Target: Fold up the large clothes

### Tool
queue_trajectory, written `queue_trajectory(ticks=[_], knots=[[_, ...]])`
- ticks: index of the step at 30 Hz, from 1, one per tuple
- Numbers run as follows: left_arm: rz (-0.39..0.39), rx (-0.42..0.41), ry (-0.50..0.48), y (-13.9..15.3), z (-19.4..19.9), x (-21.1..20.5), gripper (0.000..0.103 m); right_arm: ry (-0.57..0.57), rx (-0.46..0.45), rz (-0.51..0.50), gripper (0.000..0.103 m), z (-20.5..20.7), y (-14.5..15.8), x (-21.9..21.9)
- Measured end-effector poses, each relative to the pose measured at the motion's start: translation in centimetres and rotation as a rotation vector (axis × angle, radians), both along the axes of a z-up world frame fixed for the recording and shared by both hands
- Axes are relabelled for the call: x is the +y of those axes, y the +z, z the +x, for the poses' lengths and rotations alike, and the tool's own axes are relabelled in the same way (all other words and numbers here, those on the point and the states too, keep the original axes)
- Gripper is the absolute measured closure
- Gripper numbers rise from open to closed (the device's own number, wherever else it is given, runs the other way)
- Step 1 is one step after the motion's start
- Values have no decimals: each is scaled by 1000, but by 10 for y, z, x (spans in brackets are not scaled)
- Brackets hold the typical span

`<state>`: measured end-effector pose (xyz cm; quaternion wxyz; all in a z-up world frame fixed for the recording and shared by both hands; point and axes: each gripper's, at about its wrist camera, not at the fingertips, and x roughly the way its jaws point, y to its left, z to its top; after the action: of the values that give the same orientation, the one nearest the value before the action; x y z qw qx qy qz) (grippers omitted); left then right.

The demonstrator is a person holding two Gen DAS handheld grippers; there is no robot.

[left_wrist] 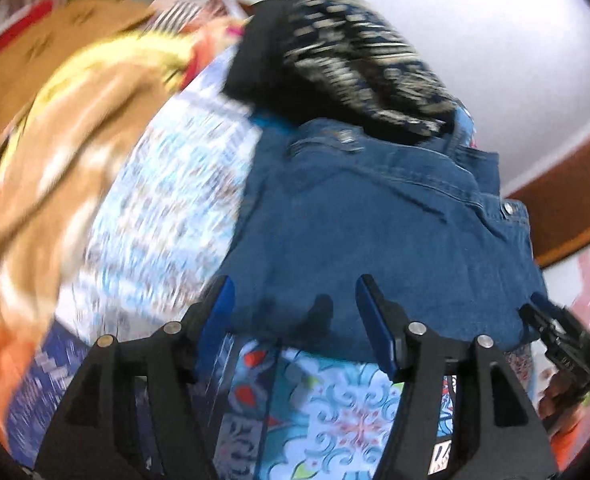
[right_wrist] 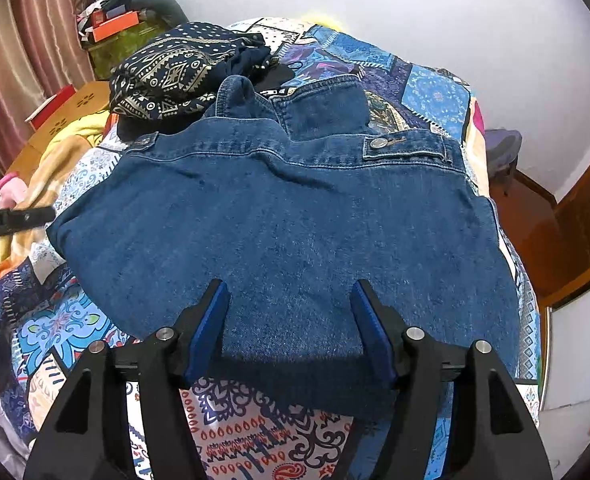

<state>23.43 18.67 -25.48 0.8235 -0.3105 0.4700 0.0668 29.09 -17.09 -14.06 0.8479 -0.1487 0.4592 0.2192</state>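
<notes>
In the right wrist view the right hand-held gripper hovers with its blue pads apart and nothing between them, directly over the near hem of a folded denim garment lying flat on a bed with a patchwork bedspread. This sharp view also shows the garment's buttoned tabs and, at the left edge, part of the other tool. The left wrist view is motion-blurred; there the left hand-held gripper is likewise parted and empty over the denim's near edge. Beyond the denim lies a dark patterned cloth, and past that, only in the right view, a cluttered shelf.
</notes>
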Motion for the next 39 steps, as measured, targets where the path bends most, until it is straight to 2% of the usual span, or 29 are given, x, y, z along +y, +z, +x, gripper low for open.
queue_trajectory(ticks=[2, 7, 10, 13, 16, 22, 28, 30, 32, 36, 39], knots=[[-75, 19, 38, -14, -11, 7, 41, -8, 0, 5, 40, 0, 0, 0], [-247, 49, 55, -43, -18, 5, 41, -9, -4, -1, 37, 0, 0, 2], [-403, 19, 62, -57, -14, 2, 41, -2, -12, -6, 36, -2, -2, 3], [-524, -17, 99, -66, -8, 0, 41, 12, -26, -13, 34, -4, -4, 4], [-563, -17, 136, -70, 4, 2, 41, 23, -41, -25, 31, -6, -6, 6], [-565, 76, 166, -82, 35, -8, 37, 28, -50, -20, 27, -6, -8, 7], [-445, 120, 233, -72, 56, -17, 36, 24, -37, -8, 25, -4, -9, 8], [-380, 122, 279, -64, 62, -25, 41, 22, -35, -8, 25, -4, -9, 8], [-268, 108, 322, -49, 64, -33, 61, 20, -26, -11, 25, -4, -8, 8], [-130, 28, 321, -12, 64, -45, 73, 24, 18, 1, 25, -3, 0, 7], [-48, -73, 291, 25, 59, -53, 79, 63, 80, 69, 26, -3, 9, 7]])
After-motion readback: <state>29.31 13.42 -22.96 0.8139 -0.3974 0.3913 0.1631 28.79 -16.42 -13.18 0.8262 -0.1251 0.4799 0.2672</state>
